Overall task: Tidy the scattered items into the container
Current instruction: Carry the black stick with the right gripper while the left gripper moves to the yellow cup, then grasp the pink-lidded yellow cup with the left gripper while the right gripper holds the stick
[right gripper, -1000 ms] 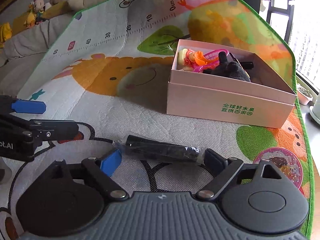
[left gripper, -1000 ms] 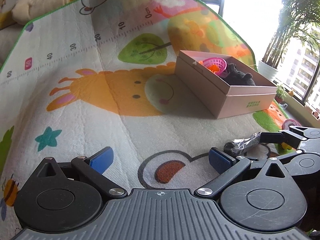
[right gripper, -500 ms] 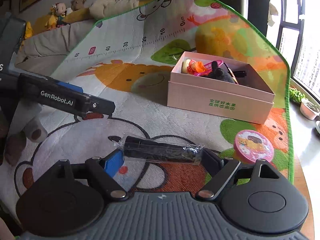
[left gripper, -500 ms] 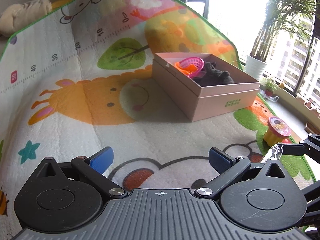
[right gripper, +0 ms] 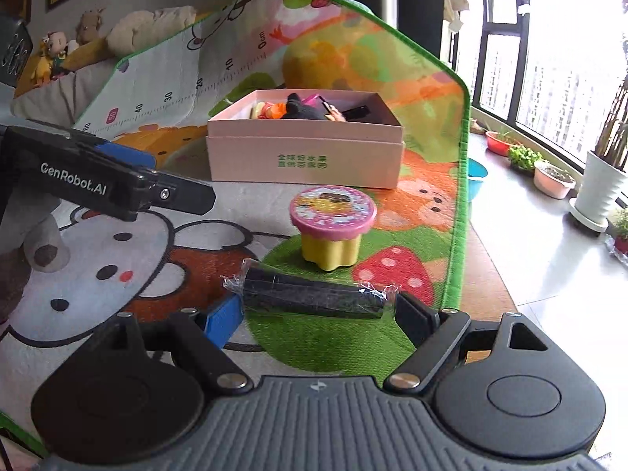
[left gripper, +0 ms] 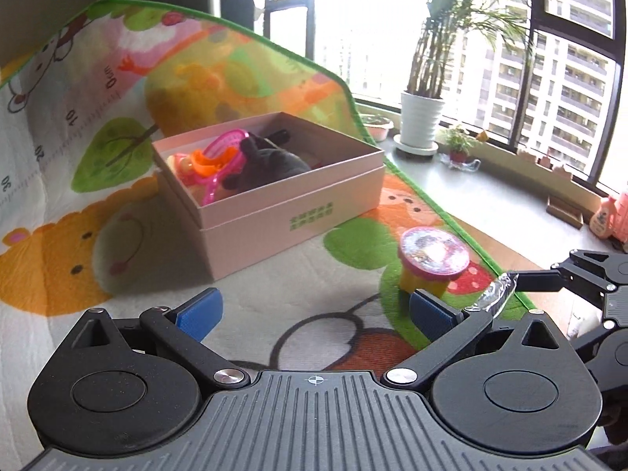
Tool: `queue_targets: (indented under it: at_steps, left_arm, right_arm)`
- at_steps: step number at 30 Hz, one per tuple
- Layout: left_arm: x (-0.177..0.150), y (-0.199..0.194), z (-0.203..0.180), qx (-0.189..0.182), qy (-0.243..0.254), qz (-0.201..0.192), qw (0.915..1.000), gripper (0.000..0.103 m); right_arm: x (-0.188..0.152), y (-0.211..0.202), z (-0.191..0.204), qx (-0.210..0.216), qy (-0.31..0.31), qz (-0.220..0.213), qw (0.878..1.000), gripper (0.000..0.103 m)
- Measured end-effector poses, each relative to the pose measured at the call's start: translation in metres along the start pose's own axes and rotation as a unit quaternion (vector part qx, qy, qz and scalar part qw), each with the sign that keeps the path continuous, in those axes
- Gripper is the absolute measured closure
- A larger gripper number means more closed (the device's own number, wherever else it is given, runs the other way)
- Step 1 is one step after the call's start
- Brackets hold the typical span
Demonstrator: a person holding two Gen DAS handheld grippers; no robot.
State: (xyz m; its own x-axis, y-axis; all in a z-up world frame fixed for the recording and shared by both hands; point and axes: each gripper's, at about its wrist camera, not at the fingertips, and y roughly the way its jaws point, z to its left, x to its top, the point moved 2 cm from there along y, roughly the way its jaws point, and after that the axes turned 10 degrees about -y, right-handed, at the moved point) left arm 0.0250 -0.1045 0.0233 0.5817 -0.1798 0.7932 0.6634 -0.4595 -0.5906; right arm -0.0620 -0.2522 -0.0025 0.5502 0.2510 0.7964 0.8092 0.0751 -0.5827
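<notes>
Right tongs point(right gripper: 316, 316) held level above the play mat point(right gripper: 117, 259), clamped end to end on a black cellophane-wrapped roll point(right gripper: 312, 298), short of the pink box point(right gripper: 306, 157). Left tongs point(left gripper: 314, 314) alongside, spread wide and empty, pointed toward the box and a pink-lidded yellow cup point(left gripper: 429, 265)

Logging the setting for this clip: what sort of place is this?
Most likely a home living room or play area: a cartoon play mat covers the floor, plush toys sit on a sofa, and potted plants line a high-rise window.
</notes>
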Motion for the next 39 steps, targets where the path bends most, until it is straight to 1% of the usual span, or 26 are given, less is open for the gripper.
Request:
queue_targets:
  at_steps: [3, 5, 7, 10, 12, 15, 17, 20, 21, 22, 24, 26, 27, 29, 30, 31, 34, 39]
  left_arm:
    - [0.001, 0.01, -0.019, -0.016, 0.026, 0.008, 0.9995, 0.0]
    - [0.005, 0.019, -0.03, -0.027, 0.038, 0.015, 0.9988, 0.0]
    - [0.009, 0.033, -0.037, -0.03, 0.045, 0.028, 0.9982, 0.0]
    - [0.014, 0.052, -0.041, -0.027, 0.036, 0.039, 0.9982, 0.0]
    - [0.016, 0.06, -0.043, -0.046, 0.023, 0.051, 0.9974, 0.0]
    - [0.017, 0.068, -0.049, -0.072, 0.016, 0.058, 0.9956, 0.0]
    - [0.017, 0.073, -0.054, -0.075, 0.024, 0.058, 0.9952, 0.0]
    - [0.015, 0.081, -0.059, -0.069, 0.035, 0.057, 0.9954, 0.0]
    - [0.014, 0.083, -0.06, -0.068, 0.037, 0.057, 0.9954, 0.004]
    - [0.014, 0.084, -0.061, -0.068, 0.039, 0.057, 0.9953, 0.018]
    - [0.013, 0.087, -0.062, -0.069, 0.042, 0.063, 0.9947, 0.041]
    - [0.012, 0.088, -0.061, -0.068, 0.04, 0.062, 0.995, 0.041]
    - [0.012, 0.086, -0.06, -0.068, 0.042, 0.059, 0.9951, 0.044]
    - [0.013, 0.083, -0.055, -0.067, 0.04, 0.051, 0.9957, 0.044]
    - [0.014, 0.081, -0.051, -0.064, 0.035, 0.047, 0.9962, 0.048]
    - [0.015, 0.079, -0.046, -0.061, 0.028, 0.046, 0.9967, 0.056]
    - [0.017, 0.071, -0.027, -0.049, 0.009, 0.044, 0.9978, 0.055]
    - [0.014, 0.051, 0.009, -0.009, -0.01, 0.042, 0.999, 0.055]
  right_arm:
    - [-0.007, 0.001, -0.012, -0.017, 0.012, -0.004, 1.0, 0.019]
    - [-0.009, 0.003, -0.017, -0.014, 0.024, -0.005, 1.0, 0.019]
    - [-0.012, 0.004, -0.018, -0.012, 0.029, -0.005, 1.0, 0.019]
    - [-0.013, 0.004, -0.016, -0.013, 0.023, -0.008, 1.0, 0.019]
    - [-0.012, 0.004, -0.015, -0.013, 0.02, -0.007, 1.0, 0.019]
    - [-0.011, 0.005, -0.014, -0.013, 0.017, -0.005, 1.0, 0.019]
    - [-0.011, 0.005, -0.014, -0.013, 0.016, -0.004, 1.0, 0.019]
    - [-0.01, 0.006, -0.013, -0.013, 0.014, -0.002, 1.0, 0.018]
    - [-0.009, 0.006, -0.013, -0.013, 0.014, -0.001, 1.0, 0.018]
    - [-0.009, 0.006, -0.013, -0.013, 0.014, 0.0, 1.0, 0.018]
    - [-0.008, 0.007, -0.013, -0.012, 0.013, 0.001, 1.0, 0.018]
    - [-0.007, 0.008, -0.013, -0.009, 0.011, 0.003, 1.0, 0.018]
    - [-0.006, 0.008, -0.012, -0.008, 0.01, 0.003, 1.0, 0.019]
    - [-0.004, 0.01, -0.012, -0.004, 0.01, 0.005, 1.0, 0.019]
    - [-0.003, 0.011, -0.012, -0.002, 0.01, 0.006, 1.0, 0.019]
    - [-0.001, 0.012, -0.012, 0.0, 0.009, 0.007, 1.0, 0.019]
    - [0.009, 0.015, -0.012, 0.003, 0.003, -0.001, 1.0, 0.019]
    - [0.031, 0.029, -0.021, 0.004, 0.007, -0.008, 1.0, 0.019]
